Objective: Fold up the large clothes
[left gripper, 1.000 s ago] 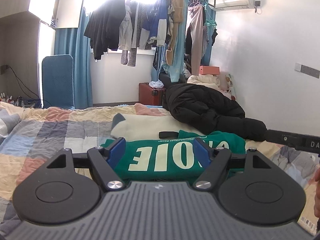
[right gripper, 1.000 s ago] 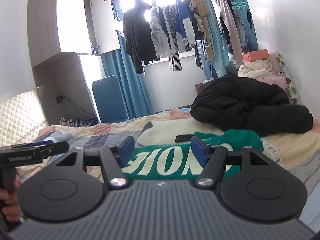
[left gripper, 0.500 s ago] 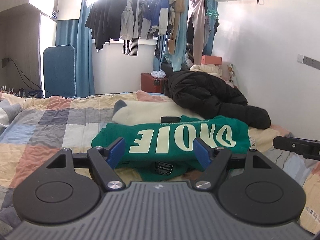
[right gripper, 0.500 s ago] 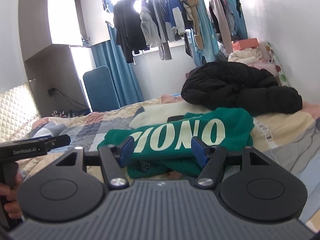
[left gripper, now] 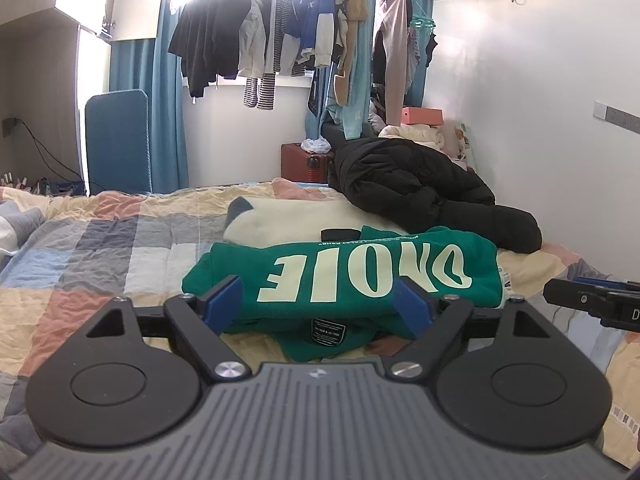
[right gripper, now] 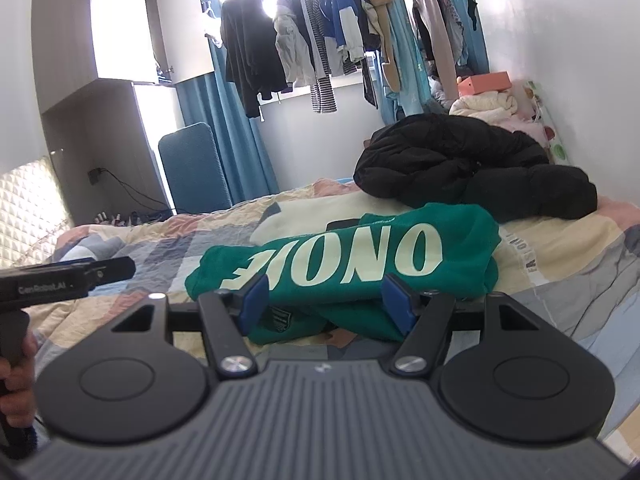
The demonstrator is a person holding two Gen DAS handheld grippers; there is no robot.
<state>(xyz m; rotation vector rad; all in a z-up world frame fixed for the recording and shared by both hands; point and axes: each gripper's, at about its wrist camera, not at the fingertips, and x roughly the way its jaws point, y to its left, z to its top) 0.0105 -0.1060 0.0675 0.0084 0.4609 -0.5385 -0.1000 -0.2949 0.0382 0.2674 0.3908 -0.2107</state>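
Patchwork quilt covers the bed; broad bare stretch to the left, white wall close on the right. Black puffer jacket heaped at far right. Folded green sweatshirt mid-bed, near edge before both grippers. Left gripper: jaws wide, just been opening, nothing pinched. Right gripper: jaws apart, empty.
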